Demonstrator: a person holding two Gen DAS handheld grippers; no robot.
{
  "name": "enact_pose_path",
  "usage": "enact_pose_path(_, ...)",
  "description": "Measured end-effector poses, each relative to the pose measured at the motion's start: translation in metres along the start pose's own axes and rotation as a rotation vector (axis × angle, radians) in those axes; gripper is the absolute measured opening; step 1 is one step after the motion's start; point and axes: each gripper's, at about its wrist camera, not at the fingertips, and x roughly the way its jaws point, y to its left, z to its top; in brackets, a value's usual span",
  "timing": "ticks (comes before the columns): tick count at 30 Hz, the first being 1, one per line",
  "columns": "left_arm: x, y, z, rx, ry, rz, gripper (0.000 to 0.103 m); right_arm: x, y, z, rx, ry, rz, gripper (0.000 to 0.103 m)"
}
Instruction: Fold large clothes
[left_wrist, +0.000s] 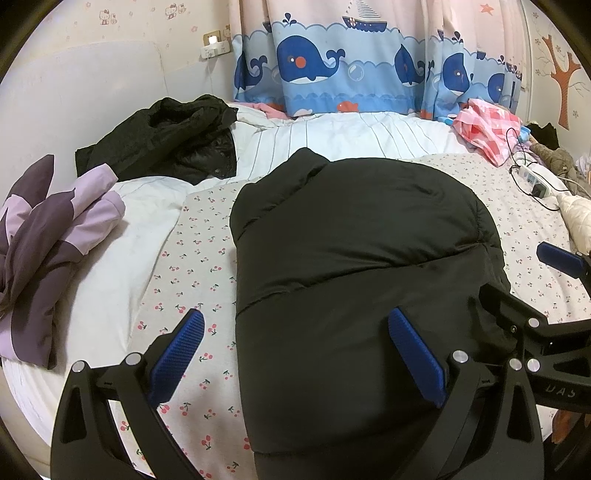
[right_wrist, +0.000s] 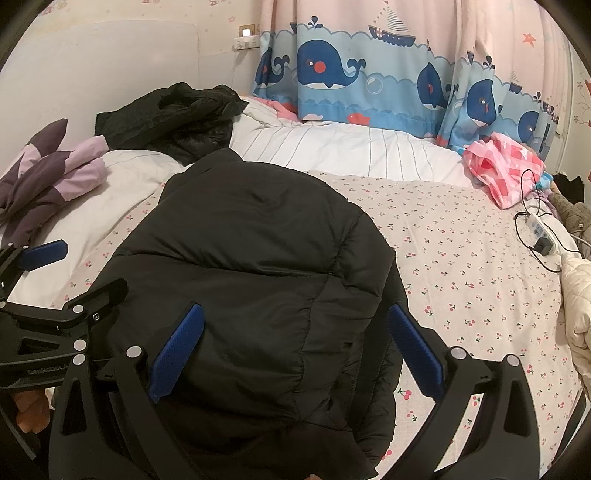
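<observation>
A black puffer jacket (left_wrist: 351, 240) (right_wrist: 251, 266) lies folded into a bulky block on the cherry-print bed sheet (left_wrist: 192, 258) (right_wrist: 461, 266). My left gripper (left_wrist: 295, 314) hovers open over the jacket's near left edge, with one finger above the sheet and the other above the jacket. My right gripper (right_wrist: 295, 314) is open too, and its fingers straddle the jacket's near right part. Neither holds anything. Each view catches a blue pad of the other gripper, the right one's pad (left_wrist: 561, 260) and the left one's pad (right_wrist: 44, 254).
A crumpled black garment (left_wrist: 162, 144) and a purple jacket (left_wrist: 55, 236) lie at the back left on a white striped duvet (left_wrist: 351, 136). At the right are a pink checked cloth (left_wrist: 487, 129), a power strip with cables (left_wrist: 532, 177) and a cream quilted item (left_wrist: 576, 218). A whale curtain (left_wrist: 332, 66) hangs behind.
</observation>
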Motion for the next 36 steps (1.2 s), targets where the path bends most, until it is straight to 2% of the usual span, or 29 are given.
enact_pose_path(36, -0.0002, -0.0005, 0.0002, -0.001, 0.001, -0.001, 0.096, -0.0009, 0.006, -0.0005, 0.002, 0.0, 0.005, 0.096)
